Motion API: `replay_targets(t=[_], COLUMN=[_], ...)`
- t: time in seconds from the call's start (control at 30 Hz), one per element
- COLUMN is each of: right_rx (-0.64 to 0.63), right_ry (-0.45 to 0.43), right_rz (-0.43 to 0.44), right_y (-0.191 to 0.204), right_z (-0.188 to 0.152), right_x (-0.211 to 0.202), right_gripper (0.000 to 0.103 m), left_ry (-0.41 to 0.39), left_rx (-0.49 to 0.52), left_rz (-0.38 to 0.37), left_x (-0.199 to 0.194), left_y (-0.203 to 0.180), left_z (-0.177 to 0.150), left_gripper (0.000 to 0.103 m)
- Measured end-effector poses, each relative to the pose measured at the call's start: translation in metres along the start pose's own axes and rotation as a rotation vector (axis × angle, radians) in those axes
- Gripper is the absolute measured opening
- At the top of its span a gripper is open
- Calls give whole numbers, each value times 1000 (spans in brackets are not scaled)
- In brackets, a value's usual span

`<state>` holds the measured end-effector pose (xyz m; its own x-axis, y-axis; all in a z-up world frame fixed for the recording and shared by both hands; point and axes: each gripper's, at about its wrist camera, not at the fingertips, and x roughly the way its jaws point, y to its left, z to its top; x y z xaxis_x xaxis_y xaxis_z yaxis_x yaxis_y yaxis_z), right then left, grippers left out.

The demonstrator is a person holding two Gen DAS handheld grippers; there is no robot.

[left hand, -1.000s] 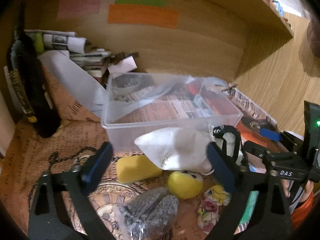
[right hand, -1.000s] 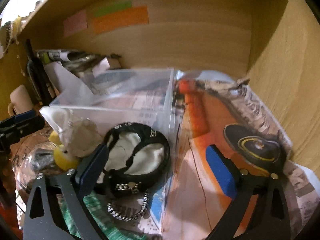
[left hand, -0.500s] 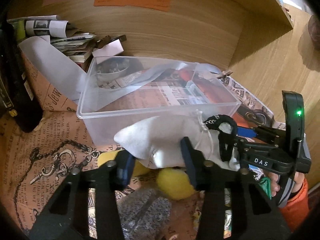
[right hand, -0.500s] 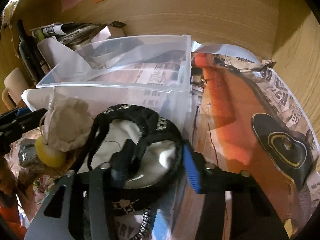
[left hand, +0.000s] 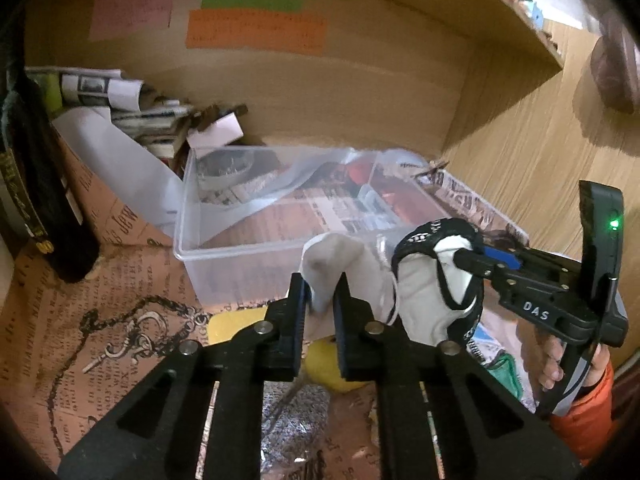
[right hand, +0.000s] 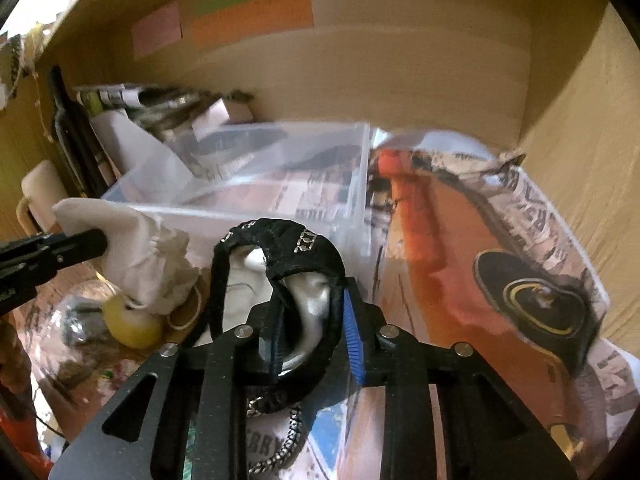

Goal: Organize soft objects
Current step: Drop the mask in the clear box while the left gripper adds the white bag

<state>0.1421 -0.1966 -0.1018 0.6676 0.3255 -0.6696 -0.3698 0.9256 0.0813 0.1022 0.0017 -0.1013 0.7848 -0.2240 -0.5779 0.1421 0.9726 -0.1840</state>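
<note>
The left gripper (left hand: pixel 320 296) is pinched on a white drawstring pouch (left hand: pixel 340 264), its two black fingers pressed into the cloth near the pouch's left end. The pouch hangs just in front of the near wall of a clear plastic box (left hand: pixel 224 248), lifted off the paper-covered shelf floor. In the right wrist view the same pouch (right hand: pixel 148 256) shows at the left, gathered at its cord end, with the left gripper's fingertips (right hand: pixel 86 242) clamped on its far corner.

The right gripper (right hand: pixel 316 332) is closed on a black-trimmed white fabric item (right hand: pixel 280 280), with the black band and a fold of white cloth caught between its blue-padded fingers. This item sits just right of the pouch and touches the near right corner of the box (right hand: pixel 360 184). From the left wrist view the fabric item (left hand: pixel 436 280) is raised beside the pouch, with the right gripper (left hand: pixel 476 258) entering from the right.

Below the held pieces lie a yellow sponge (left hand: pixel 232 326), a yellow ball (left hand: pixel 326 364) and a grey glittery pouch (left hand: pixel 292 412) on the printed newspaper lining (left hand: pixel 100 320). A dark bottle (left hand: pixel 36 200) stands at the far left, and rolled newspapers (left hand: pixel 108 92) lean against the back wall under coloured sticky notes (left hand: pixel 256 28).
</note>
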Motion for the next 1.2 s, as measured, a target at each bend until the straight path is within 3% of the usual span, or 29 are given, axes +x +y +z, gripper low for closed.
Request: replay_targets(t=[0.33,0.7,0.9,1.2], right_rx=[16,33,39,7], right_ry=[-149,-259,-260,-186], right_rz=[-15,-9,-7,-15], right_y=[-1,0,-1,3], right_z=[21,55,75,92], right_x=[-44,-53,-34,9], right_gripper=[22,23,23,23], left_ry=[-139,-240,-226,-99], left_rx=[13,22,29,7], left_rz=[6,68,88,79], left_x=[-33,-49,-33,25], left_y=[5,16,24,39], left_z=[23,57,75,90], left_gripper=[8,8,8,8])
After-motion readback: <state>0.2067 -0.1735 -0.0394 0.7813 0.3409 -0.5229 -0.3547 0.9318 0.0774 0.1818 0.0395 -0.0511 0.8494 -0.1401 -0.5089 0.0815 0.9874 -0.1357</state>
